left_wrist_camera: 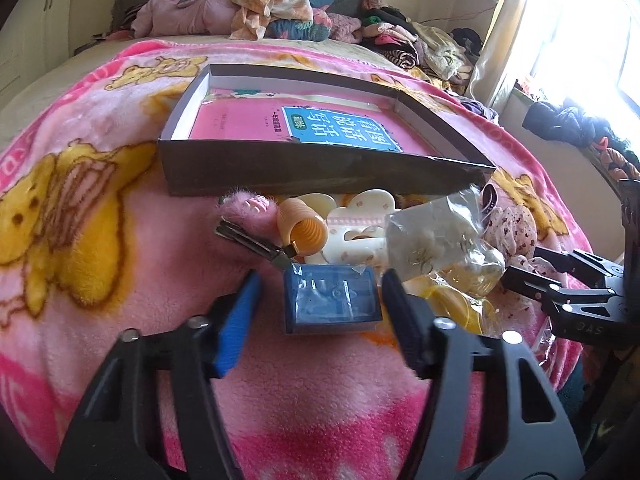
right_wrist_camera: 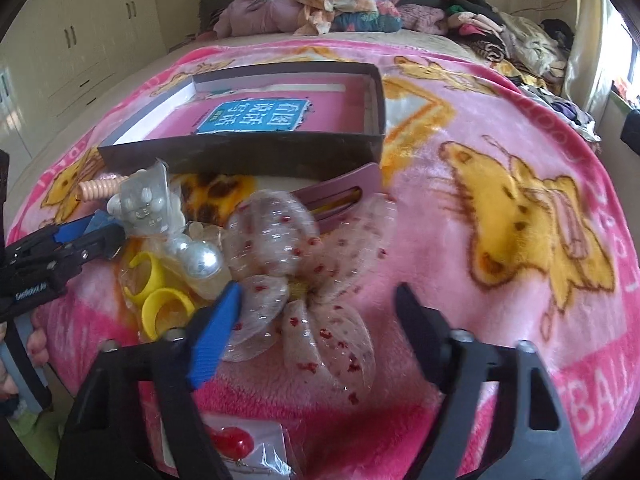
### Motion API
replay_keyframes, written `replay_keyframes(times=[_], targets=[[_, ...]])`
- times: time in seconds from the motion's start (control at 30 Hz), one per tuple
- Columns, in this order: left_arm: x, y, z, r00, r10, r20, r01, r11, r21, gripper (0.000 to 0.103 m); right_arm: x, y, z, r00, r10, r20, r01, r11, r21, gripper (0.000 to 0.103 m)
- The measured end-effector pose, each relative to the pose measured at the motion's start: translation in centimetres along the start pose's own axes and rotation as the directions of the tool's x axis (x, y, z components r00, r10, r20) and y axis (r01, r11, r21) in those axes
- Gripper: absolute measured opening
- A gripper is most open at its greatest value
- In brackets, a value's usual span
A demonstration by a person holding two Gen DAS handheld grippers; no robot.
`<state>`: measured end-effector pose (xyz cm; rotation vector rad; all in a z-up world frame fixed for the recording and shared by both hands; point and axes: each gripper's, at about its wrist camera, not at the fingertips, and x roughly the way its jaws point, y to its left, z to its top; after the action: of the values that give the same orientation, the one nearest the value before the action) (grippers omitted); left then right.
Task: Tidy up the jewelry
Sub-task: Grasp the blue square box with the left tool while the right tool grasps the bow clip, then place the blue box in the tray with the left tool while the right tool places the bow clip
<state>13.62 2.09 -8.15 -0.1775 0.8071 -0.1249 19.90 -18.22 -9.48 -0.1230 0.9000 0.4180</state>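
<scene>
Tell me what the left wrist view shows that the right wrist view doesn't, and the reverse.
Left wrist only: the blue box between the open left gripper fingers, and a fluffy pink clip.
Right wrist only: the mauve hair claw, and a red piece in a plastic bag near the open right gripper.
Both: the dark tray, orange spiral, yellow rings, dotted mesh bow.

Both grippers are held low and level, pointing the same way, side by side. The left gripper (left_wrist_camera: 320, 284) has its jaws spread wide, one finger (left_wrist_camera: 236, 320) padded blue, the other black. The right gripper (right_wrist_camera: 316, 300) is likewise spread wide. A bare hand (right_wrist_camera: 34, 344) grips the left tool's handle from behind.
</scene>
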Motion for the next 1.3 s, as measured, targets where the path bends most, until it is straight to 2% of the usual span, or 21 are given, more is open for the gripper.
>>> replay_keyframes(times=[0.07, 0.2, 0.5, 0.77, 1.03, 1.3], targets=[[0.0, -0.1, -0.1, 1.000, -0.010, -0.003, 0.010, 1.000, 0.004, 0.038, -0.1, 0.0, -0.2, 1.000, 0.024, 0.011, -0.024, 1.000, -0.006, 0.048], [-0.3, -0.3, -0.3, 1.000, -0.022, -0.007, 0.022, 1.000, 0.015, 0.038, -0.9, -0.1, -0.3, 0.998, 0.046, 0.051, -0.046, 0.999, 0.003, 0.032], [-2.3, 1.2, -0.5, 1.000, -0.026, 0.003, 0.026, 1.000, -0.001, 0.038, -3.0, -0.7, -0.2, 0.987, 0.067, 0.144, -0.073, 0.997, 0.038, 0.018], [-4.5, 2.6, 0.0, 0.999, -0.020, 0.034, 0.021, 1.000, -0.006, 0.038, -4.5, -0.8, 0.6, 0.975, 0.080, 0.206, -0.091, 0.995, 0.045, 0.015], [-4.2, 4.1, 0.0, 1.000, 0.002, 0.020, -0.002, 1.000, 0.003, 0.038, -5.2, -1.3, 1.2, 0.969, 0.074, 0.236, -0.091, 0.994, 0.061, 0.015], [-4.9, 5.5, 2.0, 0.997, 0.028, 0.075, -0.027, 1.000, -0.012, 0.038, -5.5, -1.5, 3.6, 0.960, 0.084, 0.266, -0.102, 0.993, 0.054, 0.015]])
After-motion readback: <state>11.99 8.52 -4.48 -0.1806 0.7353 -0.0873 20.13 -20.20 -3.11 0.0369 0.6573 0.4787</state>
